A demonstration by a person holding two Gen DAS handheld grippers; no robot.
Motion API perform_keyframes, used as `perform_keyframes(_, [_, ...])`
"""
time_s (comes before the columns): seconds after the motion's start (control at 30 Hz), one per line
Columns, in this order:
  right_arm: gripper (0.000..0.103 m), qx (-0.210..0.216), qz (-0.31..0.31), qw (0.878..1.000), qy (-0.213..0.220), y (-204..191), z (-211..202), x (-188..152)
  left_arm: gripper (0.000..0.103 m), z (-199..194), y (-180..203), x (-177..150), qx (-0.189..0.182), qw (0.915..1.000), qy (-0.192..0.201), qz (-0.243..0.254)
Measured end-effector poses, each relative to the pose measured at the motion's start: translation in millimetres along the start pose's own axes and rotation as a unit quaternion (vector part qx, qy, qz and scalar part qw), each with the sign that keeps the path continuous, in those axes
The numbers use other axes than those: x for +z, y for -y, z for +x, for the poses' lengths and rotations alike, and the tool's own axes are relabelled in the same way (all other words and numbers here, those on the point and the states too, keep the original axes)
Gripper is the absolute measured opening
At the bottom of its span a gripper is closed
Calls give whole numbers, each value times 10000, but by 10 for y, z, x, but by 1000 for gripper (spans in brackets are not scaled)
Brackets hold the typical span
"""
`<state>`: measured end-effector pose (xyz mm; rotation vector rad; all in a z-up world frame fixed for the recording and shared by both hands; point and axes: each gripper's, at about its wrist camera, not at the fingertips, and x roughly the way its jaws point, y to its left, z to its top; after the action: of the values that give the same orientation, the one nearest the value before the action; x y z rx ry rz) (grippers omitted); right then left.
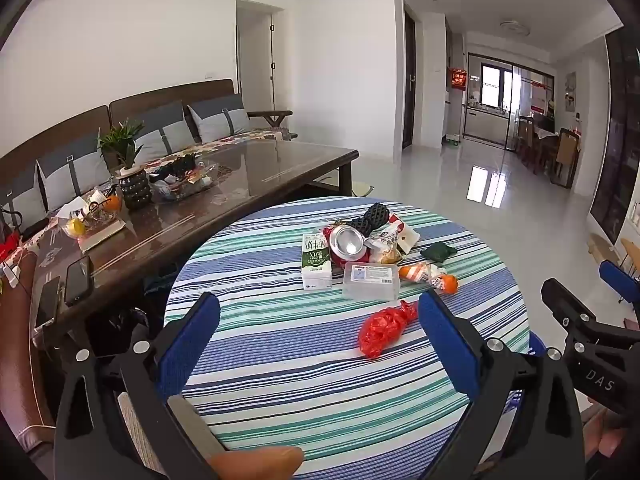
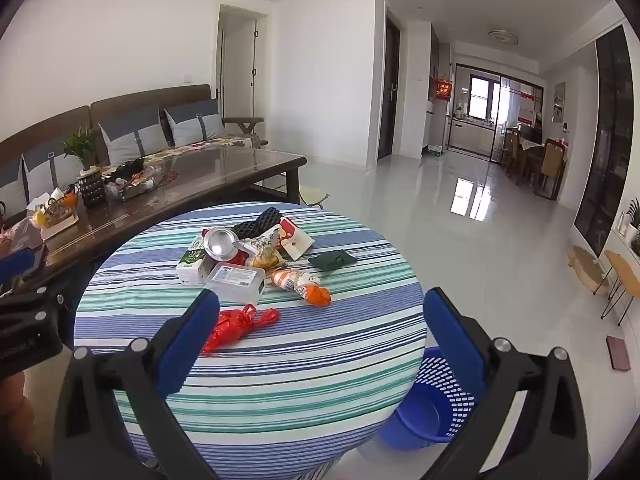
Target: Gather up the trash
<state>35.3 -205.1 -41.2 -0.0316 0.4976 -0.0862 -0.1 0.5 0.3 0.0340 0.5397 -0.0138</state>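
Observation:
A pile of trash lies on the round striped table [image 1: 280, 360] [image 2: 320, 340]: a green milk carton [image 1: 316, 262] [image 2: 191, 261], a crushed red can [image 1: 349, 245] [image 2: 221, 245], a clear plastic box [image 1: 371, 280] [image 2: 237, 279], snack wrappers [image 1: 390, 242] [image 2: 294, 240], an orange-capped wrapper [image 1: 430, 276] [image 2: 304, 282], a dark green pouch [image 1: 439, 250] [image 2: 333, 260] and a crumpled red bag [image 1: 383, 330] [image 2: 236, 326]. My left gripper [image 1: 319, 338] hovers open, short of the pile, the red bag near its right finger. My right gripper [image 2: 320, 334] is open too, the red bag by its left finger. Neither holds anything.
A blue perforated bin [image 2: 432, 404] stands on the floor by the table's right side. A long glass-topped coffee table [image 1: 224, 192] with phones, a plant and fruit lies left, a sofa [image 1: 152, 128] behind it. Glossy tiled floor [image 2: 460, 240] stretches right and back.

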Motion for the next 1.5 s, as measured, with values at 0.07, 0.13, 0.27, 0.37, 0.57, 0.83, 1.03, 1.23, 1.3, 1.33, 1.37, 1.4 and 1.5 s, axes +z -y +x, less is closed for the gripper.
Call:
perform_keyframes(0.07, [98,9,11,10000,-6,1,1,-1,98,0,1,0,-10,10000,0,9])
perform_keyframes(0.13, [98,5,13,10000,-11,-4,-1,-3,98,2,4,-2,-10,10000,-9,15])
perform_keyframes(0.27, [98,5,-2,10000,-24,-32,-13,-9,98,-3,21,-17,-5,10000,-18,48])
perform_keyframes(0.37, [98,14,39,10000,-42,4,8,-2,98,5,43,-17,-12,10000,-19,18])
perform_keyframes(0.57, [98,13,36,10000,-59,36,56,17,98,19,42,-10,-9,10000,-49,24])
perform_keyframes(0.83, [98,-6,30,10000,-52,54,74,-13,98,30,56,-35,-13,10000,-50,46])
perform_keyframes(1.03, [98,-15,27,10000,-44,77,76,-20,98,18,104,-46,-27,10000,-48,64])
perform_keyframes(1.23, [98,-47,25,10000,8,73,-10,-39,98,2,120,-41,-24,10000,-41,70])
perform_keyframes(1.3, [98,-48,26,10000,17,69,-21,-27,98,1,109,-37,-25,10000,-42,66])
perform_keyframes(1.33, [98,-51,28,10000,23,72,-24,-29,98,0,108,-36,-27,10000,-43,65])
perform_keyframes(1.37, [98,-53,22,10000,22,64,-34,-23,98,-1,114,-39,-27,10000,-42,66])
perform_keyframes(1.4, [98,-52,23,10000,20,65,-34,-22,98,1,108,-37,-25,10000,-41,64])
perform_keyframes(1.5, [98,-55,19,10000,10,67,-39,-20,98,-15,116,-32,-35,10000,-48,74])
